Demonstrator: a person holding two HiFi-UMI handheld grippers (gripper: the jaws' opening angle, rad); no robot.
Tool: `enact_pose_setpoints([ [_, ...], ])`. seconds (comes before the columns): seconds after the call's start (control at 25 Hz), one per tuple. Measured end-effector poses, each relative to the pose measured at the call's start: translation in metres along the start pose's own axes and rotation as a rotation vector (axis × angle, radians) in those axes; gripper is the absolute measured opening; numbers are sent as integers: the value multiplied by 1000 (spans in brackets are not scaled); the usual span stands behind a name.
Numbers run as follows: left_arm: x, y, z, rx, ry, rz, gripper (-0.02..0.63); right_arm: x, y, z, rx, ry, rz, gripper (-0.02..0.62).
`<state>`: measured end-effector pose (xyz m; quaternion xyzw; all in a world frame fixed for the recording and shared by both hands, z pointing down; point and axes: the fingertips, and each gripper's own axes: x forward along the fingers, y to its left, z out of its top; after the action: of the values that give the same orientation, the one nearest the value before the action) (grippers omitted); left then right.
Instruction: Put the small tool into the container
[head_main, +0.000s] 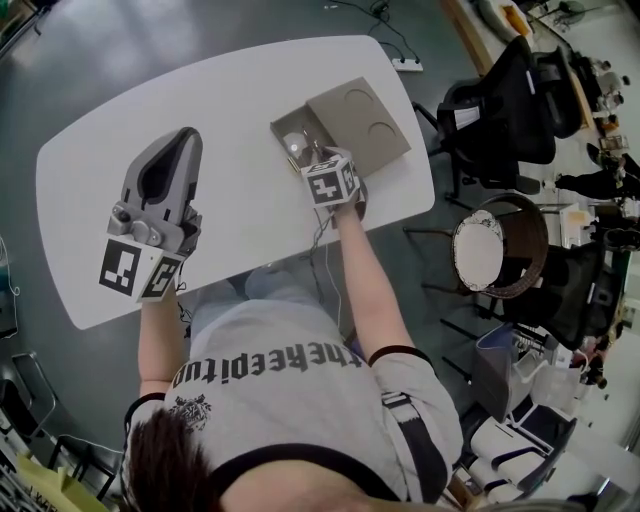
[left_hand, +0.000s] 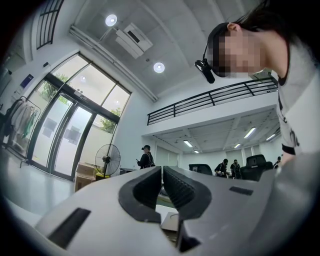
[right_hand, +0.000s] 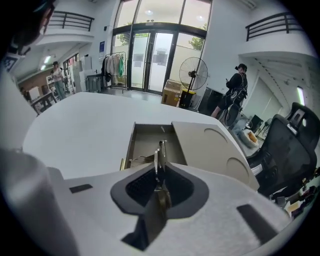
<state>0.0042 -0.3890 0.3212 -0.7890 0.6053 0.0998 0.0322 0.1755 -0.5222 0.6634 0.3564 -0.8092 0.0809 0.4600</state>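
Note:
A small metal tool (right_hand: 161, 155) stands upright between the pads of my right gripper (right_hand: 159, 172), which is shut on it. The tool's tip hangs over the open compartment of the taupe container (right_hand: 131, 145), whose lid (right_hand: 215, 145) with two round dents is slid to the right. From the head view, the right gripper (head_main: 312, 158) sits at the near edge of the container (head_main: 283, 128) on the white table (head_main: 240, 90). Far to the left, my left gripper (head_main: 186, 135) is shut and holds nothing. Its jaws (left_hand: 162, 172) point up at the ceiling.
Black office chairs (head_main: 500, 100) and a round brown stool (head_main: 500, 248) stand right of the table. A power strip (head_main: 407, 65) lies on the floor beyond it. In the right gripper view, a fan (right_hand: 193, 72) and a person (right_hand: 235, 92) are far behind the table.

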Motion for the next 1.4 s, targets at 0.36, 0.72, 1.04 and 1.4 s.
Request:
enact_pose_setpoints([
  [0.36, -13, 12, 7, -8, -4, -9, 15, -3, 14, 1, 146, -31, 53, 96],
  [0.72, -28, 18, 17, -18, -15, -54, 15, -25, 15, 6, 277, -107, -15, 5],
  [1.04, -37, 14, 27, -28, -25, -132, 17, -78, 17, 13, 442, -248, -54, 3],
  [1.4, -49, 7, 36, -40, -38, -215, 17, -146, 31, 15, 529, -405, -137, 3],
])
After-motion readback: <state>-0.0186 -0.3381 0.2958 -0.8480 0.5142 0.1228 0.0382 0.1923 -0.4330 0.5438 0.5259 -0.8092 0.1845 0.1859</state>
